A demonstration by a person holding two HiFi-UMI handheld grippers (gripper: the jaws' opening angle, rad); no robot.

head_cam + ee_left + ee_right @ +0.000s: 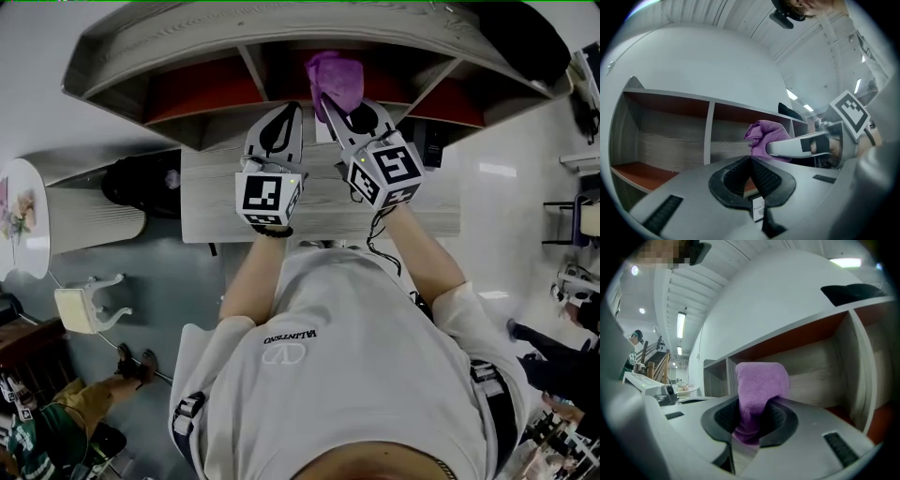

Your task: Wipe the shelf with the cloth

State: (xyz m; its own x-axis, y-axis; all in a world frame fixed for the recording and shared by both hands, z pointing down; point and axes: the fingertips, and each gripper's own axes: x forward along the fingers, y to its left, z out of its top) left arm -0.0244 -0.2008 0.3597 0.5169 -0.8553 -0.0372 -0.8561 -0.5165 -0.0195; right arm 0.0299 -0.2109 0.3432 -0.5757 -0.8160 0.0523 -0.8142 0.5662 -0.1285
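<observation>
- The left gripper (751, 160) is held up just to the left of its partner. Its jaws are brought together with nothing between them, and it is pointed at the shelf (708, 133).
- Ahead of both grippers, the shelf is divided into compartments by pale uprights, with reddish floors and a pale wood back. The compartment ahead and to the left of the left gripper appears bare.
- The cloth (761, 380), purple and bunched, is found straight ahead of the right gripper, in front of the middle compartment. Whether it touches any shelf surface cannot be told.
- The right gripper (751, 420) is clamped on the lower part of the cloth, and most of the bunch stands up beyond the jaw tips.
- The step in hand is judged to be carrying the cloth into the middle compartment for wiping.
- It would be done well if the free bunch were pressed flat against the surface and drawn sideways from one upright to the other. The hard jaw tips should be held off the wood.
- A firm clamp is advised, since only a small part of the cloth is pinched and it could be dragged out by friction.
- As the left gripper sits close beside the right, it is best held clear of the sweep.
</observation>
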